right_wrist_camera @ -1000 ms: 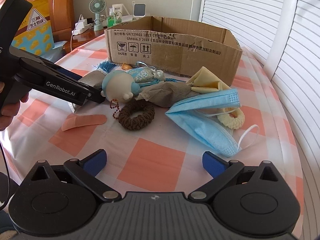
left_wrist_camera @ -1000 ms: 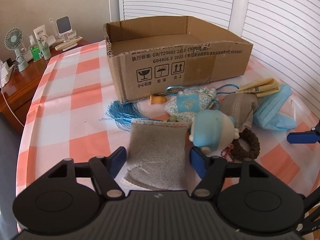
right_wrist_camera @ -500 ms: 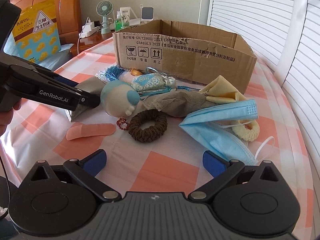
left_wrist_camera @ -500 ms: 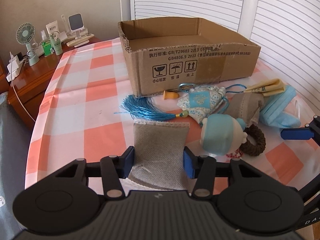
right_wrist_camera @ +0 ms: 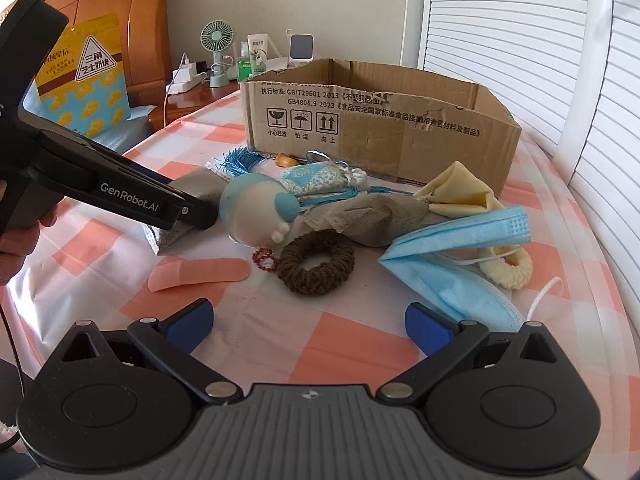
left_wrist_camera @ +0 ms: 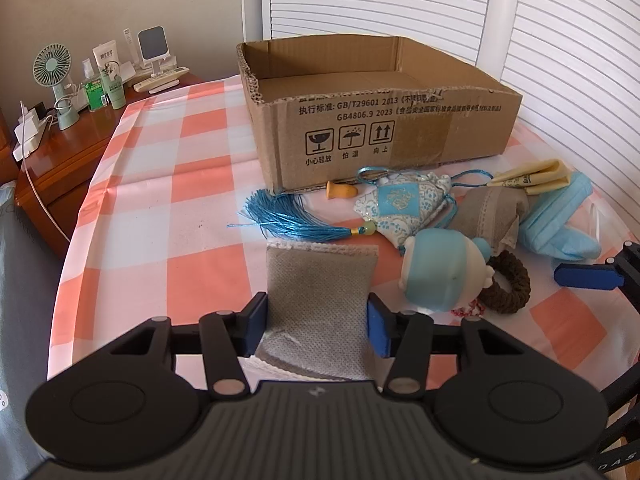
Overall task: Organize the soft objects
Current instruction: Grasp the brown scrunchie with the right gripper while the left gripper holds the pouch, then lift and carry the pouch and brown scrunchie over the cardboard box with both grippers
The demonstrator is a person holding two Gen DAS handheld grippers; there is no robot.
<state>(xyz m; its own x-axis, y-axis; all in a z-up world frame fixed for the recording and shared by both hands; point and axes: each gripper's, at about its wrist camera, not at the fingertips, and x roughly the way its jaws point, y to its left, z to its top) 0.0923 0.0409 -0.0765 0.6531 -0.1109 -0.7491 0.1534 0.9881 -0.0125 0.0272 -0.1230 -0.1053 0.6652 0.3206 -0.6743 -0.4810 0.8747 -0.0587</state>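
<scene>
My left gripper (left_wrist_camera: 318, 328) is shut on a grey mesh pouch (left_wrist_camera: 320, 296), its blue pads pressing both sides of the pouch's near end. The right wrist view shows that gripper (right_wrist_camera: 192, 210) low over the checked cloth, with the pouch (right_wrist_camera: 172, 236) in it. To its right lie a blue-and-white plush toy (left_wrist_camera: 440, 276), a brown scrunchie (right_wrist_camera: 316, 262), a blue tasselled sachet (left_wrist_camera: 400, 208), a grey cloth bag (right_wrist_camera: 360, 220) and a blue face mask (right_wrist_camera: 460, 264). My right gripper (right_wrist_camera: 308, 320) is open over bare cloth, holding nothing. An open cardboard box (left_wrist_camera: 400, 128) stands behind the pile.
A pink plaster strip (right_wrist_camera: 200, 274), a cream scrunchie (right_wrist_camera: 508, 268) and a folded yellow cloth (right_wrist_camera: 456, 196) also lie on the table. A wooden nightstand (left_wrist_camera: 60, 160) with a small fan and bottles is at the far left. White shutters run behind and to the right.
The left gripper's jaws have closed in from either side until their pads press the grey pouch. The right gripper has stayed open in the same place.
</scene>
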